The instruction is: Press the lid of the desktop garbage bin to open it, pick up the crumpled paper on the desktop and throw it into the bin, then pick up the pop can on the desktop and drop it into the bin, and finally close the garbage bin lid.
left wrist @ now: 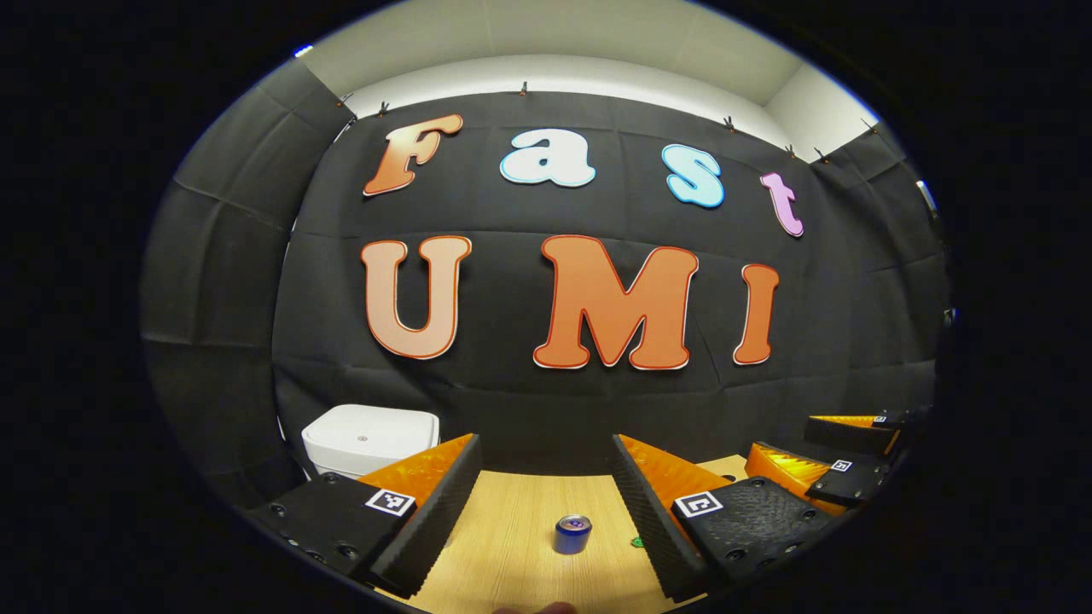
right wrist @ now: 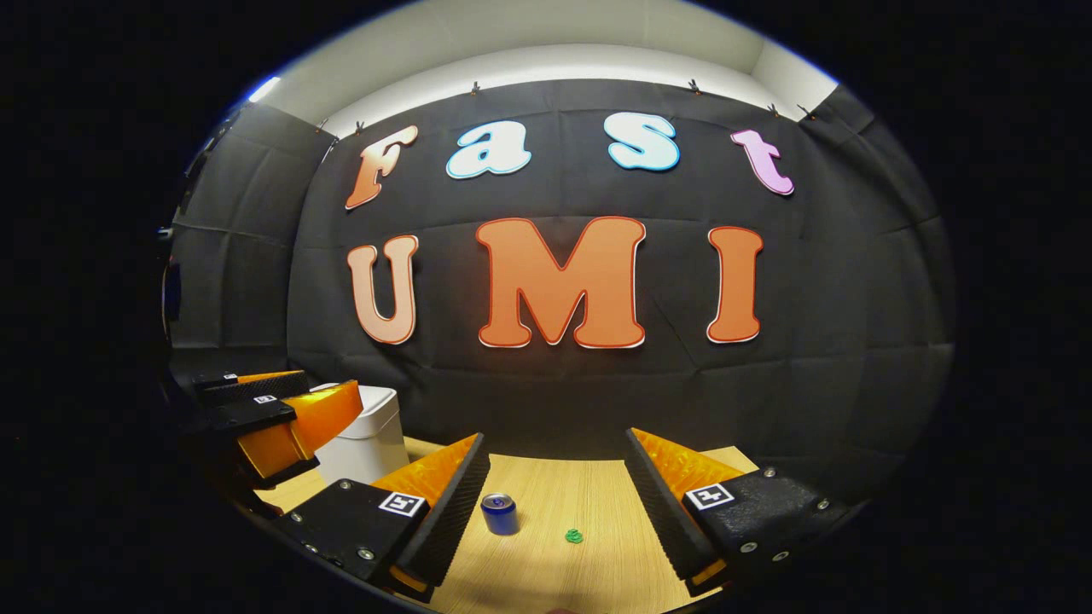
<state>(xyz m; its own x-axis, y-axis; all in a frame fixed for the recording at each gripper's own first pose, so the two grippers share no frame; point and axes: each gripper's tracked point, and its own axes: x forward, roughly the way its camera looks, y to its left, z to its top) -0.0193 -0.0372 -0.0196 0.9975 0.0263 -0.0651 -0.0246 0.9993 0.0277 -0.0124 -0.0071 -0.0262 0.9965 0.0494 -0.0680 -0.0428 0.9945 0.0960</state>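
The white garbage bin (left wrist: pixel 370 438) stands at the back left of the wooden desk with its lid down. A blue pop can (left wrist: pixel 572 535) stands upright on the desk, ahead of my left gripper (left wrist: pixel 546 452), which is open and holds nothing. In the right gripper view the can (right wrist: pixel 499 513) is beside the left finger of my open, empty right gripper (right wrist: pixel 557 443). A small green crumpled paper (right wrist: pixel 574 535) lies just right of the can. The left gripper (right wrist: pixel 281 408) partly hides the bin (right wrist: pixel 368 443). The right gripper (left wrist: pixel 832 452) hovers at the desk's right side.
The light wooden desk (right wrist: pixel 546 571) reaches back to the black cloth wall. Bare wood lies around the can and the paper. A fingertip of a hand (left wrist: pixel 537 608) peeks in at the bottom of the left gripper view.
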